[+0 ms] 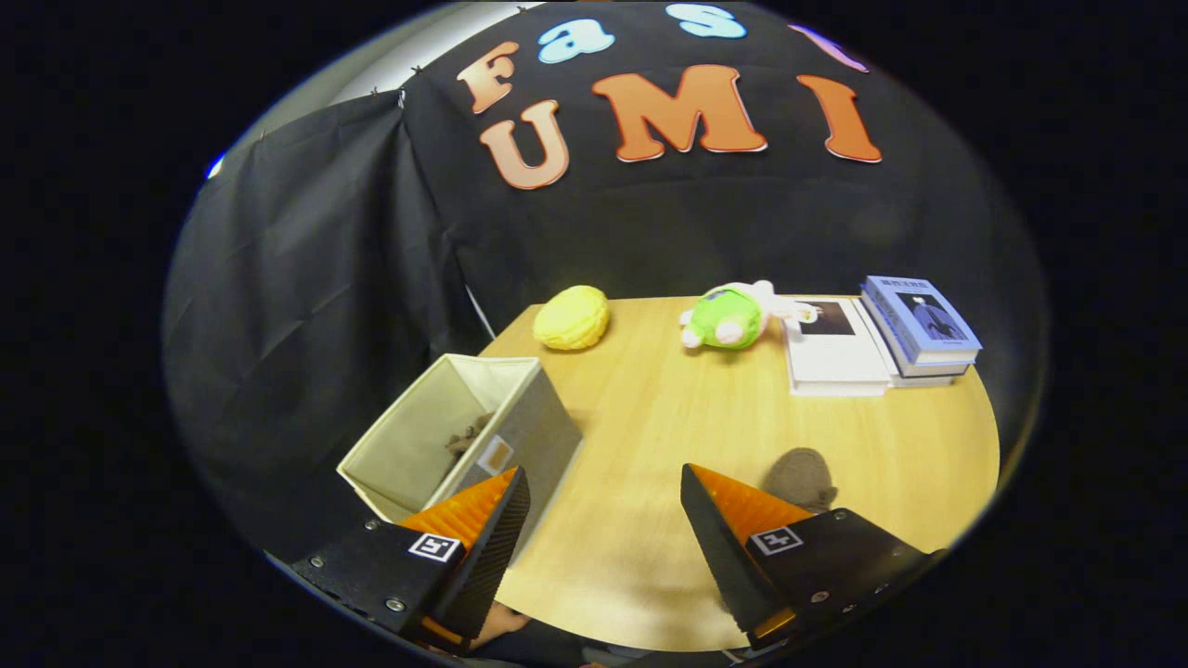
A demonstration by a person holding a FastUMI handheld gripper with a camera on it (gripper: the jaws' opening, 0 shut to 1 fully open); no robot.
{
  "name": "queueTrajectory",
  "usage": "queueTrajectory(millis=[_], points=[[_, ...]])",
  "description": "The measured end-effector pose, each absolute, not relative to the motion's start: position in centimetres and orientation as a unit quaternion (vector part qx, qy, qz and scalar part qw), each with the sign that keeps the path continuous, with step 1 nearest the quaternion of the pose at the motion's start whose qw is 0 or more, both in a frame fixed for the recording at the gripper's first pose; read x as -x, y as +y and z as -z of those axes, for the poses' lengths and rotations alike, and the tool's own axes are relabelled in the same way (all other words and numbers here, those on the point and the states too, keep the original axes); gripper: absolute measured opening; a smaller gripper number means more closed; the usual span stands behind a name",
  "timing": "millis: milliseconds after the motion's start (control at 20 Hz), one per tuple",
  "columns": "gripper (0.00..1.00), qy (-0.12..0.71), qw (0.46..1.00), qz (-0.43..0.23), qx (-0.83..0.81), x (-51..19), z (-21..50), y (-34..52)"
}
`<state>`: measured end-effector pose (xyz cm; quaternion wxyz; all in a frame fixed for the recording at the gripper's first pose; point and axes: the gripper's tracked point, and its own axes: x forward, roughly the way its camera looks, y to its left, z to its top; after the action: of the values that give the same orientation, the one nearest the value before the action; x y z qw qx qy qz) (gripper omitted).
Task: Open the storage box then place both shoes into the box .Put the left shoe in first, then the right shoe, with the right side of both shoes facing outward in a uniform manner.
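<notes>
The tool (pixel 603 520) hung nearest, its fingers spread wide and holding nothing, over bare wooden bench (pixel 640 436). Just beside the right finger lay a brown rounded shoe (pixel 800 478), likely awaiting pickup. Past the left finger, at the bench's left edge, the open grey fabric storage box (pixel 436 436) already held something dark, perhaps the first shoe. Along the far edge sat a yellow knitted ball (pixel 572 317), a green plush toy (pixel 729 316) and stacked books (pixel 877 339), apparently set clear.
</notes>
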<state>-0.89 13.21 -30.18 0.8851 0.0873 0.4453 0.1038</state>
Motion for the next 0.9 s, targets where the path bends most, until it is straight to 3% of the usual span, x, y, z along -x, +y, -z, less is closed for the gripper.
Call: queueTrajectory(millis=[200,600,900], points=[[0.98,0.459,0.885,-0.041,-0.069,3.0,33.3,6.8],[0.96,0.518,0.850,0.018,-0.091,6.9,39.1,1.8],[0.88,0.551,0.827,0.053,-0.099,7.9,43.5,-0.1]])
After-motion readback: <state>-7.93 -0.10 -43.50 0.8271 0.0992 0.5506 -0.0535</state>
